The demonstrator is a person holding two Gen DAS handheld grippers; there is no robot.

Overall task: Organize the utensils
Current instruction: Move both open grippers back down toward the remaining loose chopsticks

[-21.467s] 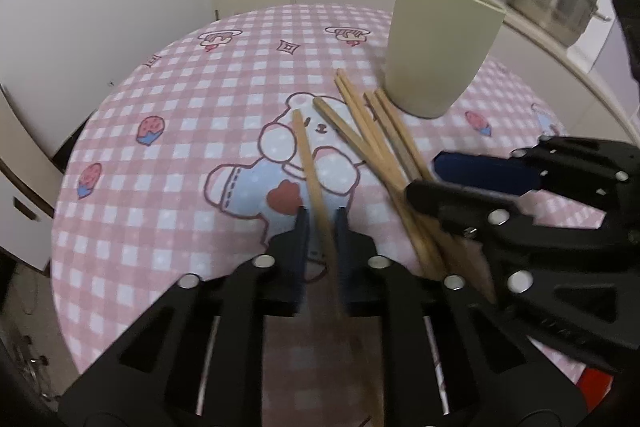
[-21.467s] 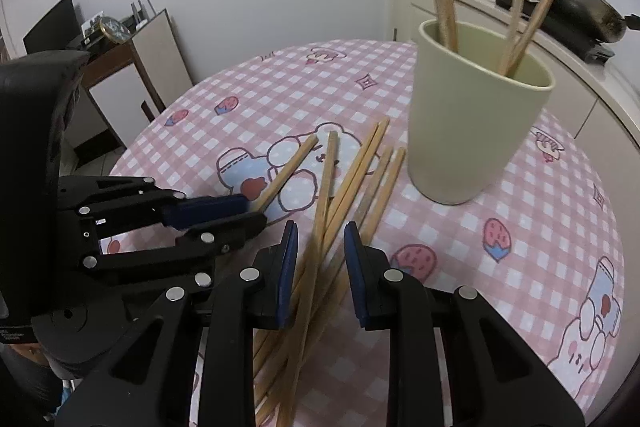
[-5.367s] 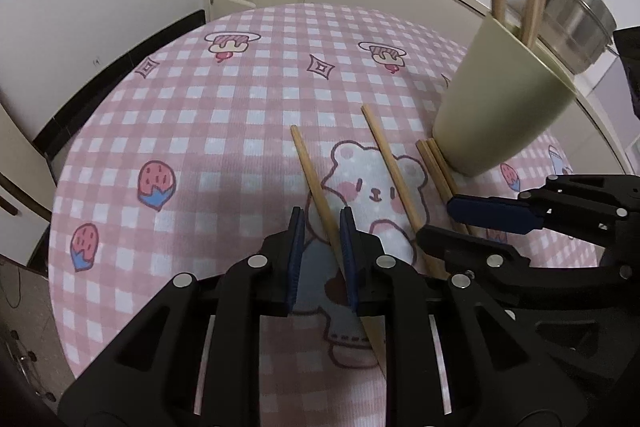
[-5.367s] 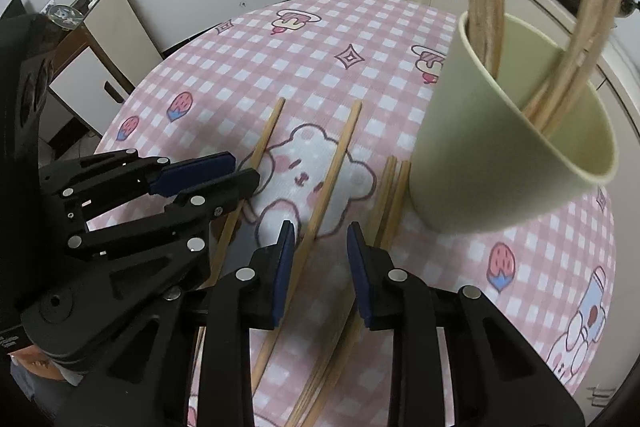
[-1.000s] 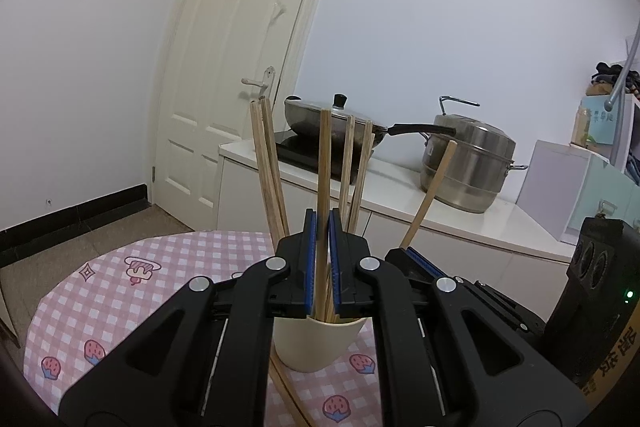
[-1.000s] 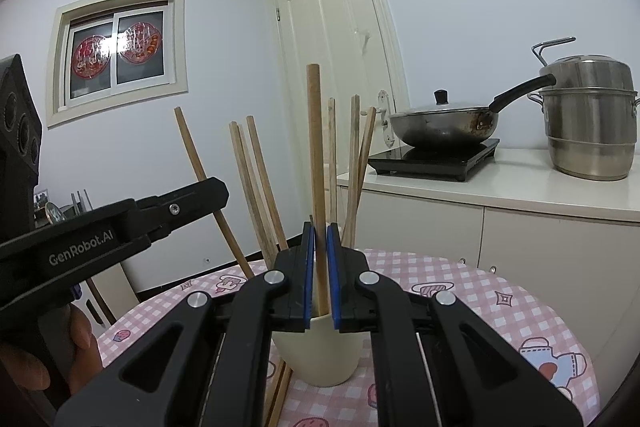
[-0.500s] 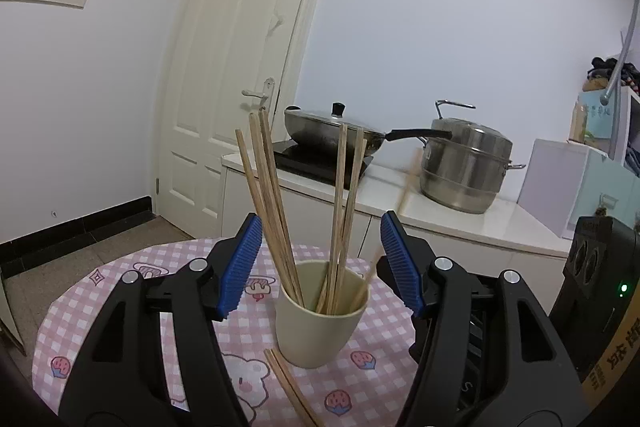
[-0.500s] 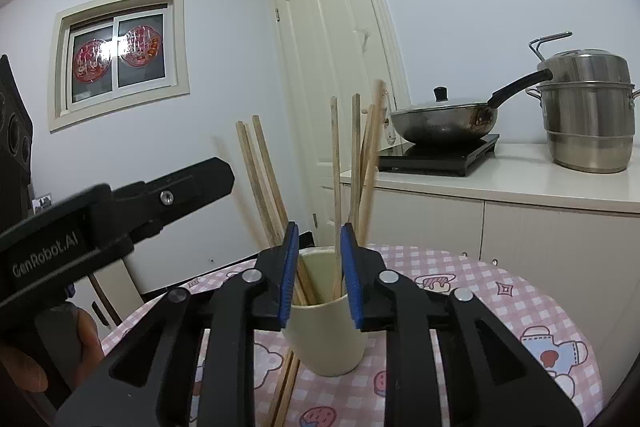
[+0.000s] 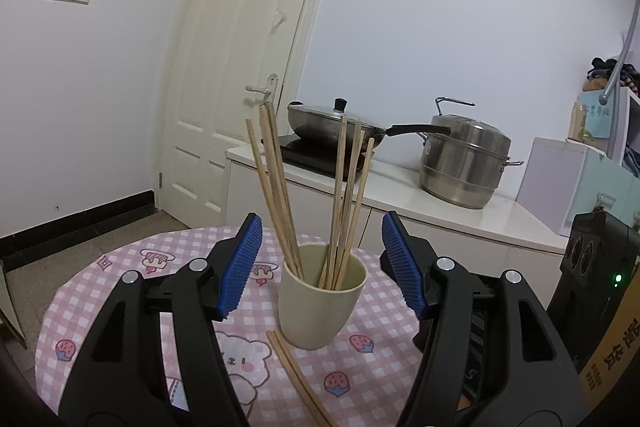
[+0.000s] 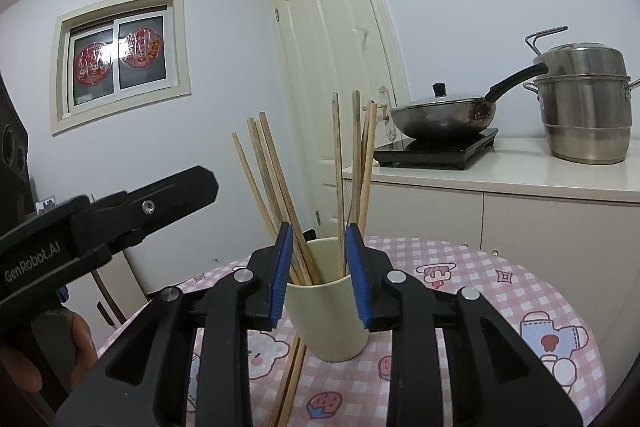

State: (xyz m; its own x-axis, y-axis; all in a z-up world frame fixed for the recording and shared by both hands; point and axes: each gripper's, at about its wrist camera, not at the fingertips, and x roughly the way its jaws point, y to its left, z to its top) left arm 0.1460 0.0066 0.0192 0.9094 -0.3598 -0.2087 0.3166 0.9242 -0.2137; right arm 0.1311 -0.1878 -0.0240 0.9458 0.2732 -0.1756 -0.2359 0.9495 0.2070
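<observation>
A cream cup (image 9: pixel 320 301) stands on the pink checked tablecloth (image 9: pixel 120 291) and holds several wooden chopsticks (image 9: pixel 276 187) upright. Two chopsticks (image 9: pixel 298 383) lie on the cloth in front of the cup. My left gripper (image 9: pixel 322 267) is wide open and empty, above and in front of the cup. My right gripper (image 10: pixel 318 275) is open and empty, its blue pads either side of the cup (image 10: pixel 332 319) and its chopsticks (image 10: pixel 354 171). Loose chopsticks (image 10: pixel 290 379) lie beside the cup's base. The left gripper's body (image 10: pixel 100 219) shows at the left of the right wrist view.
A counter (image 9: pixel 460 219) behind the round table carries a lidded wok (image 9: pixel 332 125) on a black hob and a steel steamer pot (image 9: pixel 464 163). A cream door (image 9: pixel 240 87) is behind. A black and yellow box (image 9: pixel 600 307) stands at the right.
Both grippers held a chopstick upright over the cup a second ago. Both have opened and let go; the chopsticks now stand in the cup. Both grippers opened wider in the last half second.
</observation>
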